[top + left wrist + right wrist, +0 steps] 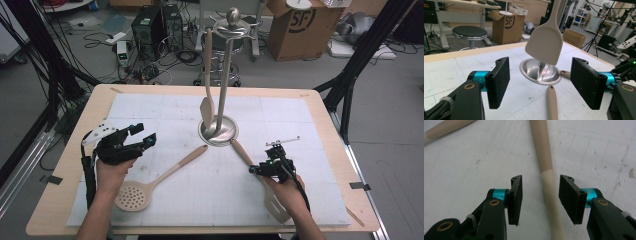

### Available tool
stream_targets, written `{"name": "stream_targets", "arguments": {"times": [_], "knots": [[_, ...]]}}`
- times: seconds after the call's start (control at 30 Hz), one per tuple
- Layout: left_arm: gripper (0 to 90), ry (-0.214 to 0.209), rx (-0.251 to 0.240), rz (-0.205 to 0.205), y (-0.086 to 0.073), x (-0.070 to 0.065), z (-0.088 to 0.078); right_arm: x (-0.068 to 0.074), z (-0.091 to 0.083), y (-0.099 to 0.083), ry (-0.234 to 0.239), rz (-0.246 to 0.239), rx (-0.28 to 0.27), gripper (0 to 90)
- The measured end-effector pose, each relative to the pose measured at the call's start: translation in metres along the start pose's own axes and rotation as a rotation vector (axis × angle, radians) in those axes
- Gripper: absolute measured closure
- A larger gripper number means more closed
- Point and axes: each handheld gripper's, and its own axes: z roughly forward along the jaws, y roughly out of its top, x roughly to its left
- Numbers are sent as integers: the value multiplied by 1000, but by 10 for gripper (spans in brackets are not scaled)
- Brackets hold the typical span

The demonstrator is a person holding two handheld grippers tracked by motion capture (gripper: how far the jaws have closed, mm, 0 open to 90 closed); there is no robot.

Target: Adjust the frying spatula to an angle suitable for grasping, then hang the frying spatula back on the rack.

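Note:
A steel utensil stand (218, 131) rises at the middle of the white mat, with a beige spatula (207, 107) hanging from its top hook. A perforated beige skimmer (134, 196) lies left of the stand. Another beige spatula (243, 151) lies to the right, its blade near the front edge. My right gripper (255, 170) is low over that spatula's handle (547, 187), which runs between its open jaws untouched (540, 182). My left gripper (142, 135) hovers open and empty at the left, facing the hanging spatula (546, 45) and the stand base (539, 72).
The white mat (165, 107) covers a wooden table (325, 115). Behind the table are a stool (469, 32), a cardboard box (300, 25), computer cases and cables on the floor. The skimmer's handle (552, 102) points toward the stand base.

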Motion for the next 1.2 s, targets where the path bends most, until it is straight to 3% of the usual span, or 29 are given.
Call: {"name": "stream_targets", "arguments": {"times": [0.3,0.63,0.9,1.03,1.2], "knots": [[328,2,-1,1,0,0,0,0,9,-2,-10,-20,41,537],[328,4,0,-1,0,0,-1,-3,17,-6,-31,-32,45,539],[328,5,3,3,0,0,0,-8,18,-14,-12,-69,-25,561],[328,4,4,7,0,-1,1,-9,17,-17,-44,-89,-42,701],[329,-1,10,7,0,-2,2,-10,19,-19,-51,-117,-65,710]]}}
